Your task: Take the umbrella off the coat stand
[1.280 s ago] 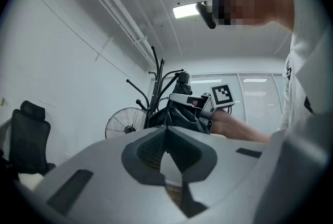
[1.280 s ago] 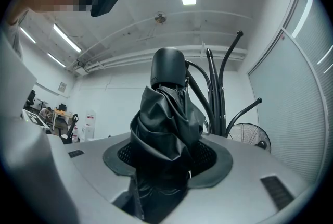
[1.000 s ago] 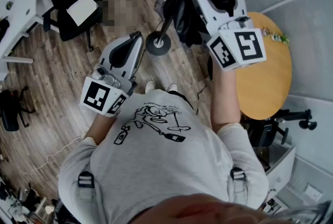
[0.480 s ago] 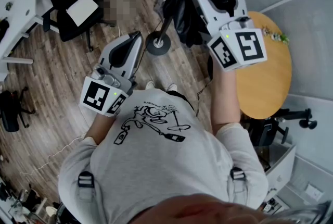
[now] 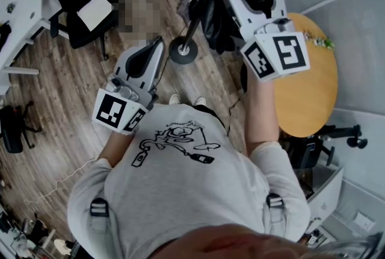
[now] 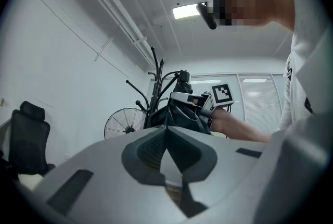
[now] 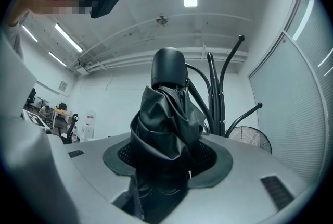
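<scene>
- The right gripper [image 7: 166,159] is clenched on the folded black umbrella [image 7: 165,124]. Its own view shows the fabric bunched between both pads, with the umbrella's rounded black end above them.
- The left gripper [image 6: 166,132] has its jaws pressed together with nothing between them. This is seen only in the left gripper view. The head view shows just its back, held low on the person's left side.
- In the left gripper view the umbrella sits close against the coat stand [image 6: 155,87], with the right gripper on it. Whether it hangs from one of the stand's hooks cannot be made out.
- Only the head view shows the stand's round base [image 5: 182,50] on the wooden floor [image 5: 72,101]. It also shows a round wooden surface [image 5: 310,83] off to the right.
- The standing fan [image 6: 125,125] shows only in the two gripper views, beside the stand and near the white wall.
- Count: two grippers, one umbrella, one coat stand and one fan. The left gripper view also shows one black office chair [image 6: 27,139].
</scene>
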Available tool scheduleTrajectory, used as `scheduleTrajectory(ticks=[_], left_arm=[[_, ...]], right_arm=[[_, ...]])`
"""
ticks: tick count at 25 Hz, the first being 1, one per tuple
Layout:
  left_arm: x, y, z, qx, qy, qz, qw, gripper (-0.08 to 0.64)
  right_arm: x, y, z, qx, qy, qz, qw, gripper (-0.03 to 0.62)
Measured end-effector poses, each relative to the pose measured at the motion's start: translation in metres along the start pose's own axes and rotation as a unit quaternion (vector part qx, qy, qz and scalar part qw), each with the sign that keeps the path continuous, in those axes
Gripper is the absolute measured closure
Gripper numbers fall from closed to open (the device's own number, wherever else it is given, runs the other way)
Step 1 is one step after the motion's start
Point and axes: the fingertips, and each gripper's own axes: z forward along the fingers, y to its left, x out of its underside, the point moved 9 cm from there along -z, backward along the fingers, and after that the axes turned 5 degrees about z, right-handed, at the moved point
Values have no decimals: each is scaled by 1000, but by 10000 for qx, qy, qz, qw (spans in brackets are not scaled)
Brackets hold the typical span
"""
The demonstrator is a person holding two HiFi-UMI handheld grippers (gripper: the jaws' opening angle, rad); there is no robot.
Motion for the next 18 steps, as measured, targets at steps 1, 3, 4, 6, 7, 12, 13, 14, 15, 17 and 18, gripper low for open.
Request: scheduleTrajectory(ticks=[1,3,4,6,7,12,13,14,15,17,18], left_arm=[[0,1,0,4,2,-1,10000,552],[0,1,0,15,8,-3,10000,552],[-1,0,-1,21,9,-2,10000,552],[-3,-2,-1,34,7,6,10000,552],[-3,-3,-1,38,7,12,10000,552],[-4,-5,-2,61,-9,23,10000,552],[-5,-5,-1,69,-7,21,10000,552],[-5,-5,-1,78,-6,22,10000,552],[-6,-5,0,84,-4,25,10000,552],[-6,-6,0,86,0,33,10000,552],[-6,-6,0,84,1,34,10000,552]], right_arm=[[0,0,1,-4,4,-20,10000,350],[0,1,1,4,12,-45,10000,350],[0,2,0,10,15,-40,10000,350],[-1,3,-4,11,14,-17,10000,350],[0,4,-6,9,16,-13,10000,350],[7,8,-15,-4,92,39,9999,350],[9,8,-17,0,116,62,9999,350],[11,9,-18,4,142,82,9999,350],[13,9,-20,7,168,99,9998,350],[17,10,-26,11,221,128,9997,350],[19,11,-29,16,251,142,9996,350]])
